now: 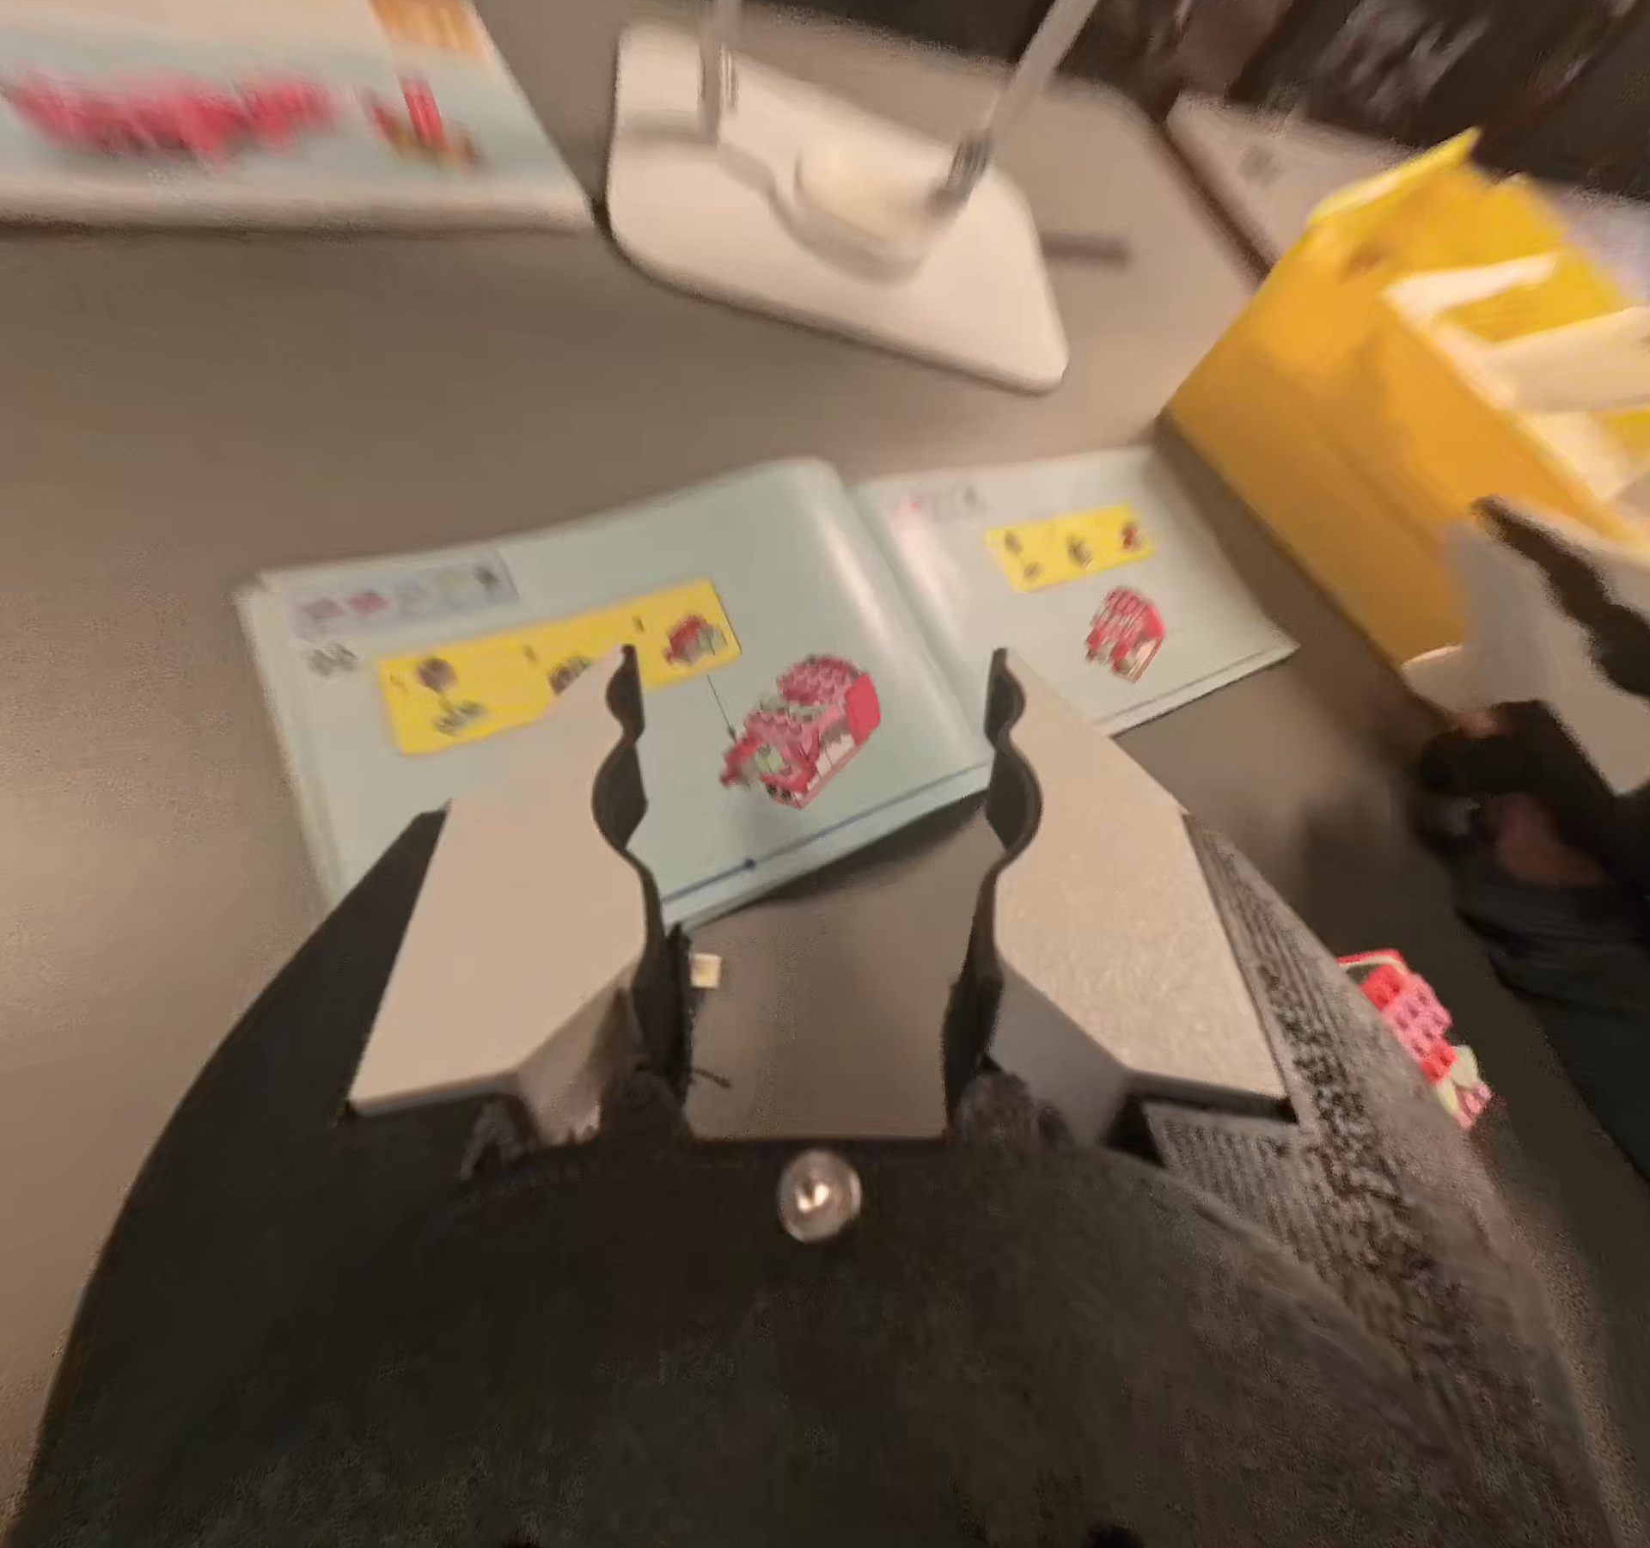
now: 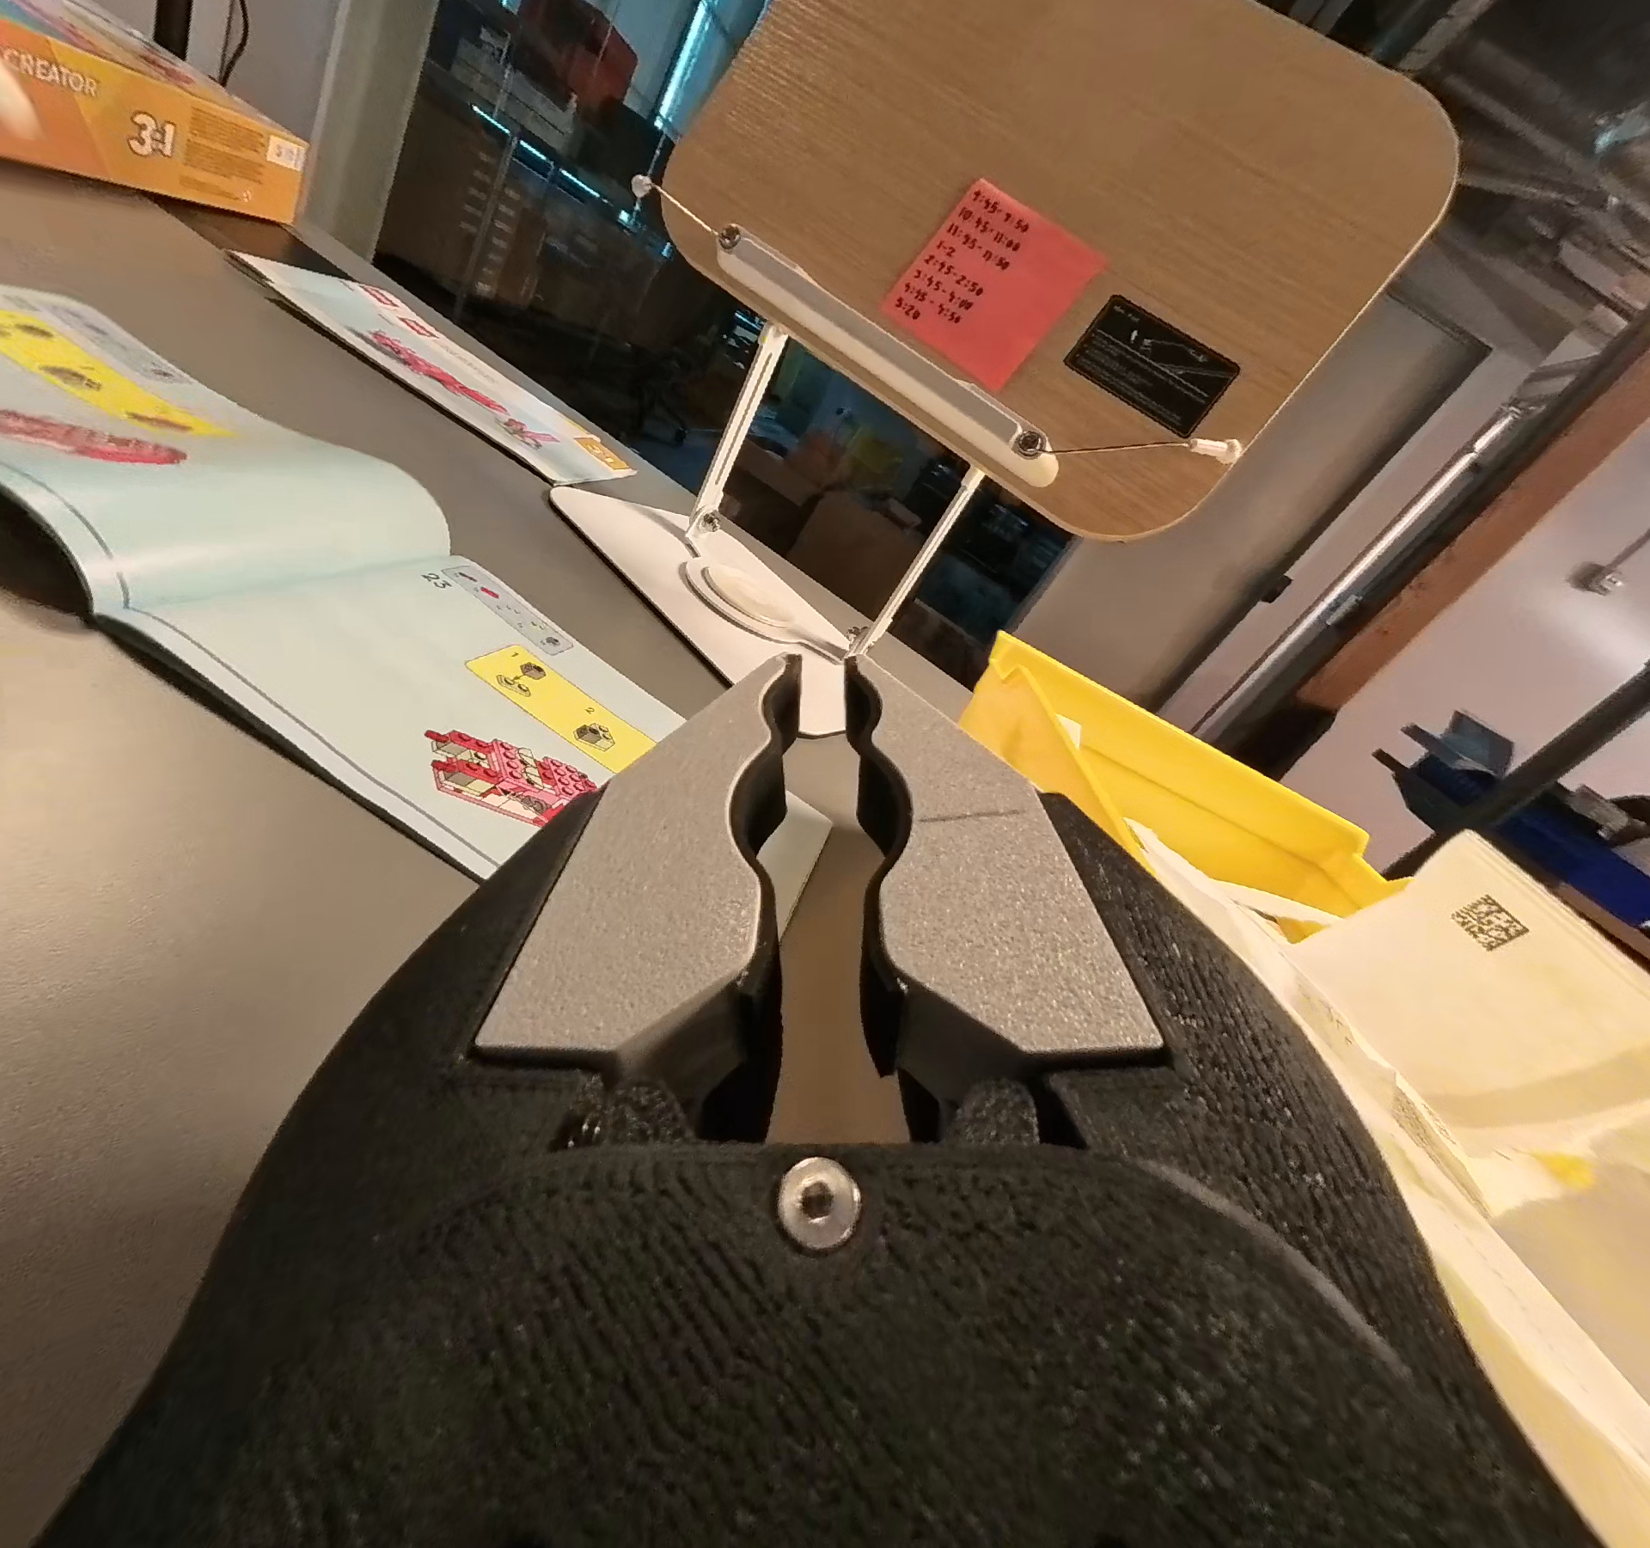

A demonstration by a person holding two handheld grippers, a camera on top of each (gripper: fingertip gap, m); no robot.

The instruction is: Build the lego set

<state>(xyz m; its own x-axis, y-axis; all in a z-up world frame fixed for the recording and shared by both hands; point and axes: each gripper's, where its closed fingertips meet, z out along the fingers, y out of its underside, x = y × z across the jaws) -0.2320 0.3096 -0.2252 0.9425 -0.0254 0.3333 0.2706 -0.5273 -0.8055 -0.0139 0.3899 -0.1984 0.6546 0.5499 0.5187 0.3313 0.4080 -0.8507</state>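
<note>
The left hand-held gripper (image 1: 812, 675) hangs over the grey tabletop (image 1: 223, 433) with its fingers spread wide and nothing between them; through the gap shows an open instruction booklet (image 1: 804, 612) lying flat. Low at its right side, a small pink and red brick model (image 1: 1411, 1023) peeks out from behind the gripper body, apparently resting on the tabletop. Judging by that, some building is done, but how much remains cannot be told. The right hand-held gripper (image 2: 821, 675) has its fingers nearly together, a thin slit left, pinching nothing.

Farther off stand a yellow bin (image 1: 1339, 433) with pale paper bags, then a white stand base (image 1: 893, 255), and beyond it a second, closed booklet (image 1: 223, 76).

The left wrist view, blurred, looks down and alone shows the brick model and the other gripper (image 1: 1518, 603) by the bin. The right wrist view, sharp and low, alone shows the wooden board (image 2: 1071, 166) atop the stand with a pink note (image 2: 991, 282) on it, an orange box (image 2: 152, 139) at far left, and the room behind.
</note>
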